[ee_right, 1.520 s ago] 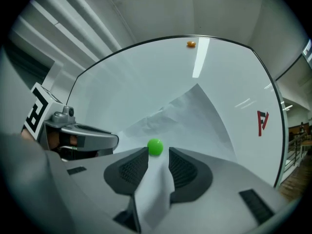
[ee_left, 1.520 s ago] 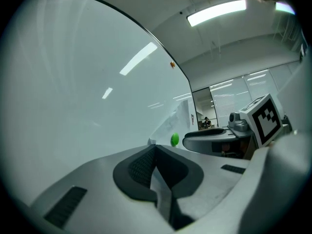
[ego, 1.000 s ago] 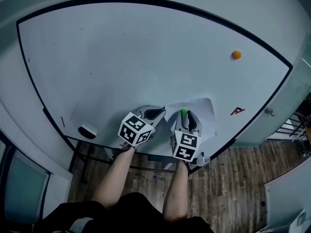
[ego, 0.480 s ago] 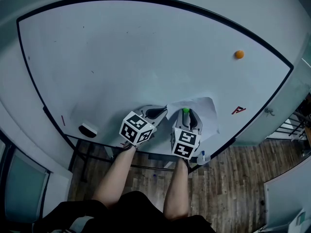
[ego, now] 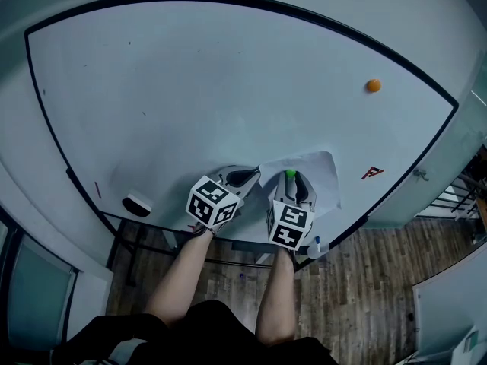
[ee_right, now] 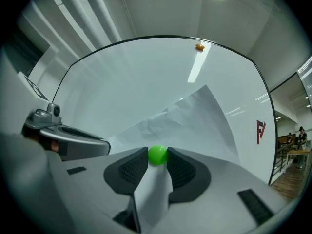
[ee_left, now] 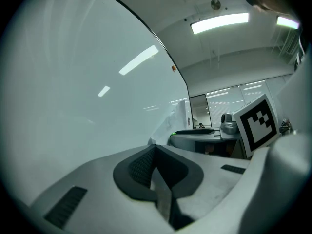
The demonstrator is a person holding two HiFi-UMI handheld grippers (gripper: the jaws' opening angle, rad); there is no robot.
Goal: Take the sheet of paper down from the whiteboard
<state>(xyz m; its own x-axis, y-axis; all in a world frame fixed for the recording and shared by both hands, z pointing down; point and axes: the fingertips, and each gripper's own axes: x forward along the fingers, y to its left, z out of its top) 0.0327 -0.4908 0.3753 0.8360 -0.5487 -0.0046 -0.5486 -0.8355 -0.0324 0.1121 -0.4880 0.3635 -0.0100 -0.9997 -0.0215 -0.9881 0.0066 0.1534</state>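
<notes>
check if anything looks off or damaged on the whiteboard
The white sheet of paper low on the whiteboard is visibly creased and rumpled instead of lying flat. The green round magnet at its top edge sits between the jaws of the right gripper. Nothing else stands out.

The left gripper [ego: 251, 176] covers the left corner of the sheet of paper [ego: 319, 175], low on the whiteboard [ego: 228, 74]. Its own view shows its jaws closed, but not whether paper is caught between them, and the sheet appears there only as a thin, edge-on sliver. The right gripper [ego: 290, 181] hides the sheet's lower middle and most of the green magnet [ego: 289, 174]. The red mark [ego: 371, 173] near the whiteboard's right edge is too small to read.
</notes>
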